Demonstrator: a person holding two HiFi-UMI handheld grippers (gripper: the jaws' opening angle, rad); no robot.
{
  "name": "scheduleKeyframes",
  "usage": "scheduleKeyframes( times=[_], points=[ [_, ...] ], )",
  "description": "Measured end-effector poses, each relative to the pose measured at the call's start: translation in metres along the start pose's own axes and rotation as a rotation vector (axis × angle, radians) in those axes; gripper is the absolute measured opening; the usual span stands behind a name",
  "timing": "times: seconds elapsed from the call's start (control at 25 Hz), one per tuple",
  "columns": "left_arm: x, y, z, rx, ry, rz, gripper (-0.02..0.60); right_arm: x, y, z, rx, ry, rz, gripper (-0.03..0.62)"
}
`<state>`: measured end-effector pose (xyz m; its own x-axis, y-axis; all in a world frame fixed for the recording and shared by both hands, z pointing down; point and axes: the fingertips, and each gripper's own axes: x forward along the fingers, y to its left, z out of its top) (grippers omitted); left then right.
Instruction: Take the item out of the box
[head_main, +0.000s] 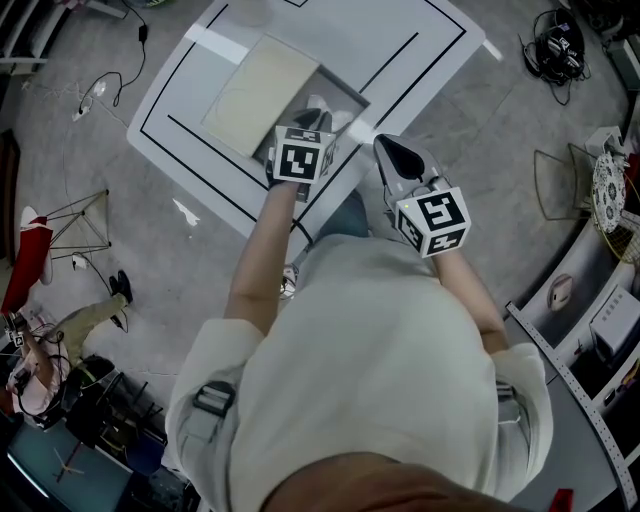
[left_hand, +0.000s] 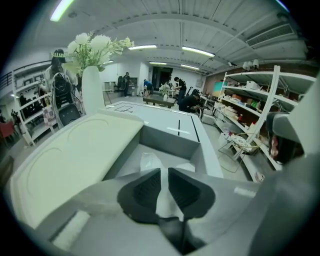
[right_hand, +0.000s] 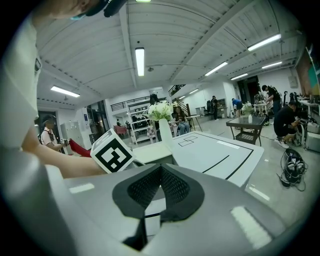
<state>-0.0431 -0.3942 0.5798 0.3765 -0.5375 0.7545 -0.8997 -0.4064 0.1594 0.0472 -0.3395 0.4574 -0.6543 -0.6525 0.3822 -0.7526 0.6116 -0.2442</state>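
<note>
1. A grey open rectangular box (left_hand: 167, 142) is set on a white table marked with black lines (left_hand: 161, 115). A flat cream lid (left_hand: 75, 155) is laid along the box's left side, as seen in the left gripper view.
2. A white, crinkled, film-wrapped item (left_hand: 149, 162) is seen inside the box, on its floor.
3. The left hand-held gripper (left_hand: 164, 172) is held over the box and pointed down into it. Its jaws are drawn to a narrow gap, and the near end of the item is pinched between the pads.
4. The right hand-held gripper (right_hand: 161, 169) is held to the right of the box, near the table's edge. Its jaw tips are brought together and nothing is gripped.
5. A tall white vase of white flowers (left_hand: 92, 92) is stood beyond the lid.
</note>
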Motion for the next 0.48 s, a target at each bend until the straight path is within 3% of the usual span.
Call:
scheduleKeyframes(
  times=[0.48],
  points=[
    [-0.042,-0.015,0.016,-0.005,-0.148,0.032,0.011,-0.023,0.006,-0.003,-0.008,-0.038,0.007,-0.003]
  ],
)
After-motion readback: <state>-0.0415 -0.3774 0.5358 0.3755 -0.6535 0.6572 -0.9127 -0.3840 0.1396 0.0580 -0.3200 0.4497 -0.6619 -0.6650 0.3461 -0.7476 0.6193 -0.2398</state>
